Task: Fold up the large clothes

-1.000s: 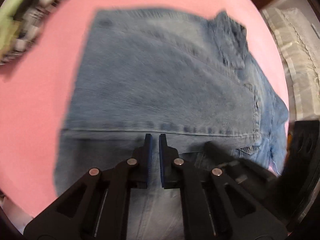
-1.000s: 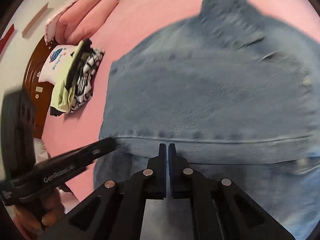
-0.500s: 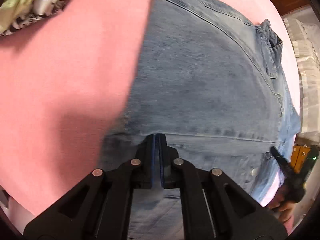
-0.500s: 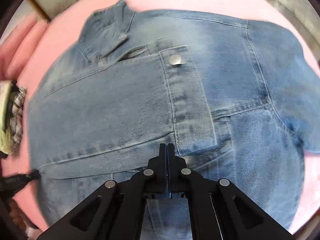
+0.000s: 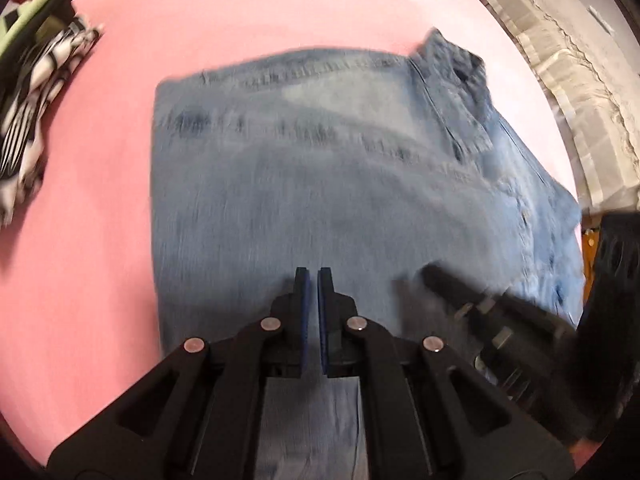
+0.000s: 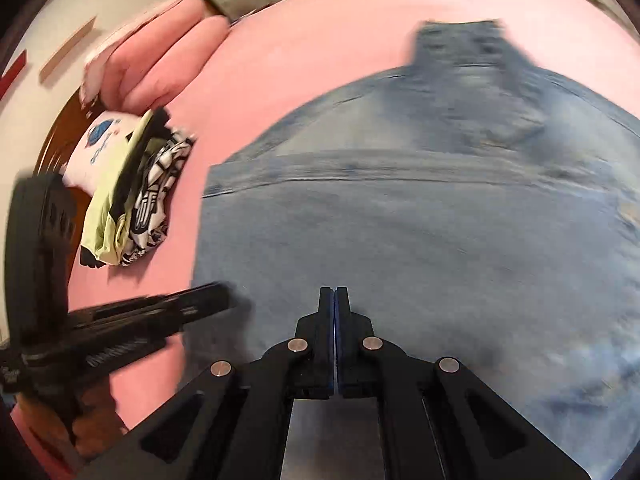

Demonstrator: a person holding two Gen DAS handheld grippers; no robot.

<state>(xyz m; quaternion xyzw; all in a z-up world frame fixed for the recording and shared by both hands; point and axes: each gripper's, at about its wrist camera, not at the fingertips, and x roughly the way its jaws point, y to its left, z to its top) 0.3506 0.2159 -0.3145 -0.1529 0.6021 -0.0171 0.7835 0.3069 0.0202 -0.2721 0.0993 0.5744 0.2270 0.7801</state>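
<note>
Denim shirt (image 5: 320,184) lies folded on the pink bed sheet (image 5: 100,240), pale washed blue w/ darker streaks. Near part sits under both grippers; the cloth runs toward the far edge of the bed, collar (image 6: 460,52) at the far end. Stitched seam crosses the width, partway up. Both views smeared, so fine detail is lost.

Left gripper (image 5: 312,276) points steeply down over the near denim, jaws nearly together w/ a thin slit, nothing between them. Right gripper (image 6: 333,294) just beside it on the right, also tilted down, jaws fully pressed together, empty. A hand (image 6: 96,420) grips the left handle, low at the near left edge.

Farther left on the sheet: a stack of folded clothes (image 6: 132,200), well apart from the shirt. Pink pillows (image 6: 160,52) beyond, at the far left corner.
</note>
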